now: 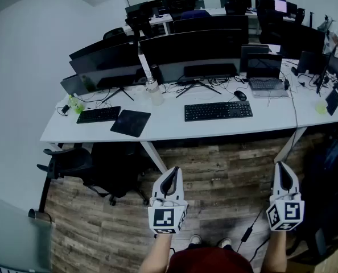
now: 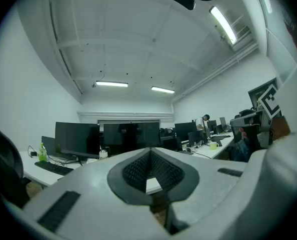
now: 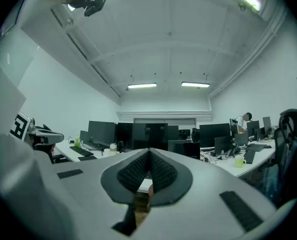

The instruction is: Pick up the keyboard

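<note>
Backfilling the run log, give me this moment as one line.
phase: pre-approach | left gripper: shut, empty | right gripper: shut, empty | black keyboard: flat on white desk, untouched

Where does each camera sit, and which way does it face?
Head view: on the person's head, facing steeply down at desk and keyboard; left gripper and right gripper show.
Left gripper view: on that gripper, facing level; its shut jaws show.
Right gripper view: likewise, its own shut jaws.
Shared: all see the monitors.
</note>
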Motion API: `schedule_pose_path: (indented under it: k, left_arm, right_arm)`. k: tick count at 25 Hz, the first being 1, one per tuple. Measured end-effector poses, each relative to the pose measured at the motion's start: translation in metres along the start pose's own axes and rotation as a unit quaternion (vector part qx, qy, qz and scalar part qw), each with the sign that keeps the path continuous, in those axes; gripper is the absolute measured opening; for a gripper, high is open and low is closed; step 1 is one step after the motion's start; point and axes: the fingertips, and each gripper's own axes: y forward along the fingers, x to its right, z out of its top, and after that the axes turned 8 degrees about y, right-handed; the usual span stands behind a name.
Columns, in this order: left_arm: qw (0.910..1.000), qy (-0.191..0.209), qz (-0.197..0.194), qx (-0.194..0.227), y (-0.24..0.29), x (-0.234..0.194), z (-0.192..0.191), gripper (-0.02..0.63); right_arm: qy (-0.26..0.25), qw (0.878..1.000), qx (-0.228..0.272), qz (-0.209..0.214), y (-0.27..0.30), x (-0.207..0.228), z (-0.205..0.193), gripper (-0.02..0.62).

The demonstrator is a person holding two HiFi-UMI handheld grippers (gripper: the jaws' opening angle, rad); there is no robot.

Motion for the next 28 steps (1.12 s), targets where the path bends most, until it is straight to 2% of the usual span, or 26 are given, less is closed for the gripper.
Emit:
schedule_pose_path:
  k: [11, 28]
  left_arm:
    - [0.9999, -0.012, -0.009, 0.008, -0.010, -0.022, -0.009, 0.002]
    - [0.9993, -0.016, -0.033, 0.006, -0.006, -0.063, -0.031, 0.002]
  right_arm:
    - [0.000, 1.000, -0.010, 0.006, 0.008, -0.033, -0.012, -0.008]
    - [0.011, 1.000, -0.020, -0.015, 0.018, -0.068, -0.025, -0.008]
